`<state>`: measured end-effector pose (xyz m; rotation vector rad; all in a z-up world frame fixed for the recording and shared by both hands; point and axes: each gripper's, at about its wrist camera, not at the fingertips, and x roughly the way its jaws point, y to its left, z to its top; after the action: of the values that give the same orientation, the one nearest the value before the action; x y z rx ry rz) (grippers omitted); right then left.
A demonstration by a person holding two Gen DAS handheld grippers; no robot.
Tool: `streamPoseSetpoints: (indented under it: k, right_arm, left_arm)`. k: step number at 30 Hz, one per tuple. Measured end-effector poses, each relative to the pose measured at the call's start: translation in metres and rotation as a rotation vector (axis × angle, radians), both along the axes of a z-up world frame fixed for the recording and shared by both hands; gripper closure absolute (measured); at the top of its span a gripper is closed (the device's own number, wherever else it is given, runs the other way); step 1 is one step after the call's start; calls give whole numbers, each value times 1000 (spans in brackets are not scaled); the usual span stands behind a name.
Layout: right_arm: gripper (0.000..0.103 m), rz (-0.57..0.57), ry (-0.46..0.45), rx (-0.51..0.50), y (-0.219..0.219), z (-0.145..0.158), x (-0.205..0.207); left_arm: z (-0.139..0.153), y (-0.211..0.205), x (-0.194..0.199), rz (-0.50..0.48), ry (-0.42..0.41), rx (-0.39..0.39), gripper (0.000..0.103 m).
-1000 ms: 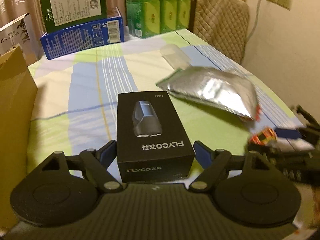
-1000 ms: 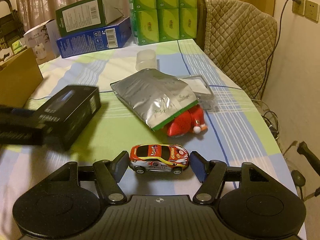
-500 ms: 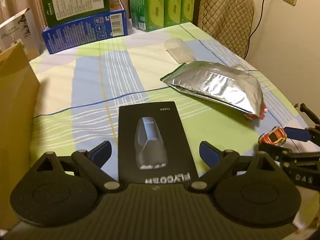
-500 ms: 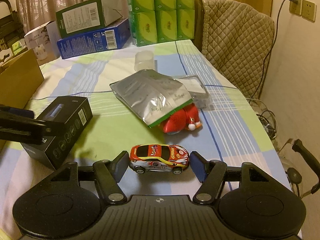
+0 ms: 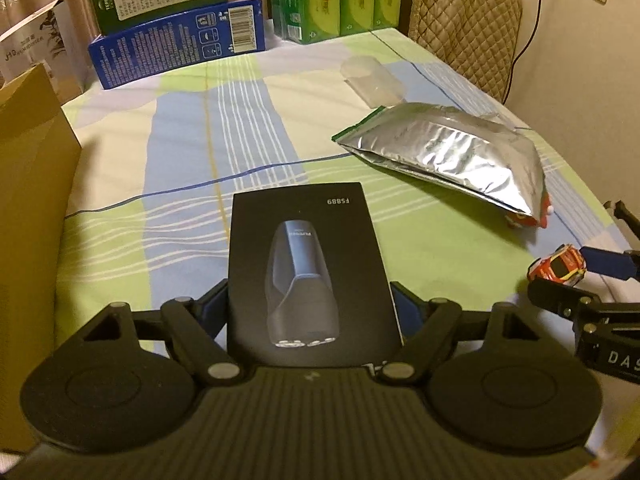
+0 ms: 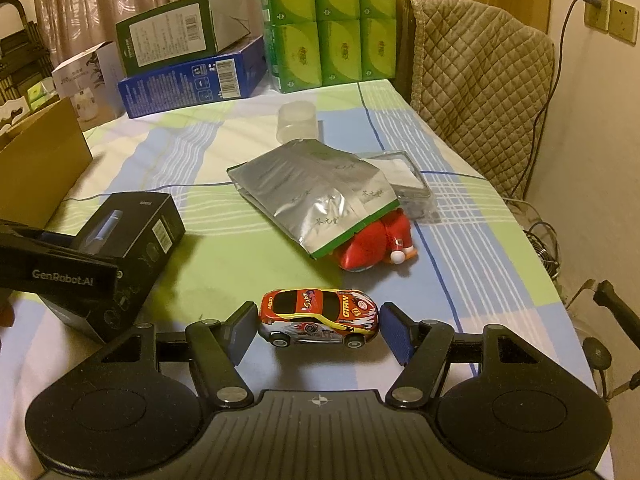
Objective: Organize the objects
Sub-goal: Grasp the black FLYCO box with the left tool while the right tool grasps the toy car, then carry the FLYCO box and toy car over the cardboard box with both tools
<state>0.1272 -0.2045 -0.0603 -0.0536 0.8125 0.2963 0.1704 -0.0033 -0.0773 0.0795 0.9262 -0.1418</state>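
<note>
Open tablecloth [image 5: 180,140] is left between the cardboard box [image 5: 32,184] at the left edge and the foil pouch [image 5: 452,152]. The far end is walled by stacked cartons [image 6: 192,60] and green packs [image 6: 332,28].

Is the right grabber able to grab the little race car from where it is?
Probably yes. The toy car already sits between the right gripper pads, which stand just off its ends with nothing between, so closing should catch it.
</note>
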Motion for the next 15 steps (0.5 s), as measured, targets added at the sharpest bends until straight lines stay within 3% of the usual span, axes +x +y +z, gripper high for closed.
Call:
streamPoseSetpoints:
  k: [15]
  right_arm:
    - [39,-8,-48,28,-8,40,-38]
  left_arm:
    - [51,5,-50,14,-73,-34,25]
